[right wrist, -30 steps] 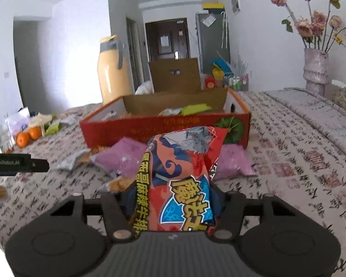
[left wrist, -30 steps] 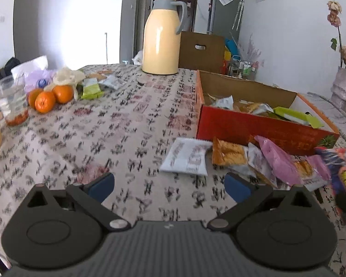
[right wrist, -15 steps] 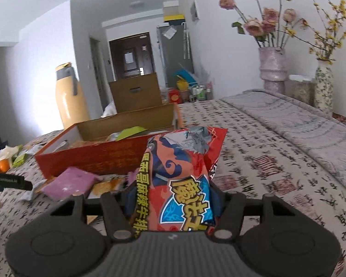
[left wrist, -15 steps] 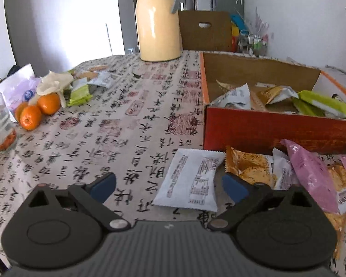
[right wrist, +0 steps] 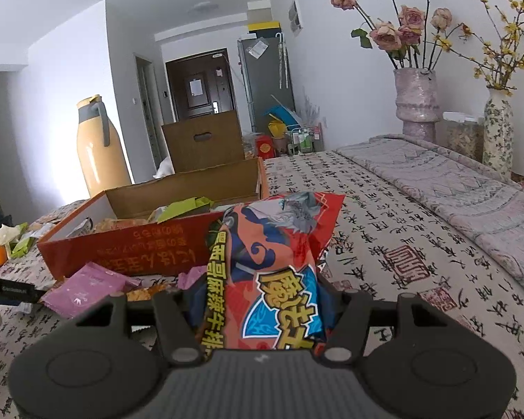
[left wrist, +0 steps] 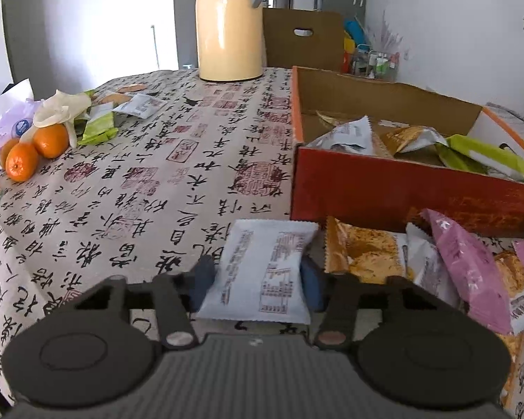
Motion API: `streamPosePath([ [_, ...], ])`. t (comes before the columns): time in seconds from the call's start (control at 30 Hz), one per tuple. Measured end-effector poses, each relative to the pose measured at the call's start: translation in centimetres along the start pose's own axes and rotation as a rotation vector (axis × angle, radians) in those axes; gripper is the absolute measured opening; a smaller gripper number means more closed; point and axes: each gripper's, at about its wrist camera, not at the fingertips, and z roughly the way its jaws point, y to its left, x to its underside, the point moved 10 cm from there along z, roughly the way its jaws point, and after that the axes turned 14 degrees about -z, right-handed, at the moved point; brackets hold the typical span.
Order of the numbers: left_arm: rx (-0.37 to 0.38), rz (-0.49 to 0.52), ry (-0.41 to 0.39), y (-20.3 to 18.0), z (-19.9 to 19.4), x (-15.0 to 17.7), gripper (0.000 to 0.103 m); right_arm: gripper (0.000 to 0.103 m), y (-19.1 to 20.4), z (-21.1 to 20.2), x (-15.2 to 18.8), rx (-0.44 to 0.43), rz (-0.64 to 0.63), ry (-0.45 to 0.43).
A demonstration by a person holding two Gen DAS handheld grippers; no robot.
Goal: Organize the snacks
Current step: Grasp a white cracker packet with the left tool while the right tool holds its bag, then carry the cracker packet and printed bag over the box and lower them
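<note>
My left gripper (left wrist: 256,277) is shut on a white snack packet (left wrist: 262,272) that lies on the patterned tablecloth just left of the red cardboard box (left wrist: 394,188). Orange (left wrist: 363,251) and pink (left wrist: 471,272) snack packets lie beside it in front of the box. My right gripper (right wrist: 262,307) is shut on a red and blue snack bag (right wrist: 272,265), held above the table to the right of the red box (right wrist: 129,248). The box holds several packets, among them a green one (right wrist: 183,207).
A yellow thermos jug (left wrist: 227,24) and a brown carton (left wrist: 302,40) stand behind the box. Oranges (left wrist: 35,150), a tissue pack and loose packets (left wrist: 97,129) lie at the far left. Flower vases (right wrist: 417,104) stand at the right, by a folded grey cloth (right wrist: 471,195).
My left gripper moved forward and down to the white packet and closed on it. My right gripper, still holding the red bag, rose and swung right of the box.
</note>
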Motion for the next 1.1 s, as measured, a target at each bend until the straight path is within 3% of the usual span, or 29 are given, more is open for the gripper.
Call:
streamPosePath([
  [0.23, -0.021, -0.012, -0.028, 0.3, -0.2, -0.3, 0.047, 0.059, 0.0, 0.8, 0.2, -0.01, 0.0, 0.01],
  [0.5, -0.003, 0.009, -0.066, -0.1, -1.6, -0.4, 0.035, 0.059, -0.1, 0.9, 0.1, -0.015, 0.004, 0.009],
  [0.83, 0.026, 0.009, -0.111, -0.1, -3.6, -0.4, 0.034, 0.059, -0.1, 0.6, -0.1, -0.016, -0.001, 0.0],
  [1.1, 0.067, 0.009, -0.202, -1.1, -6.8, -2.5, 0.034, 0.059, 0.5, -0.1, -1.5, -0.021, -0.026, -0.035],
])
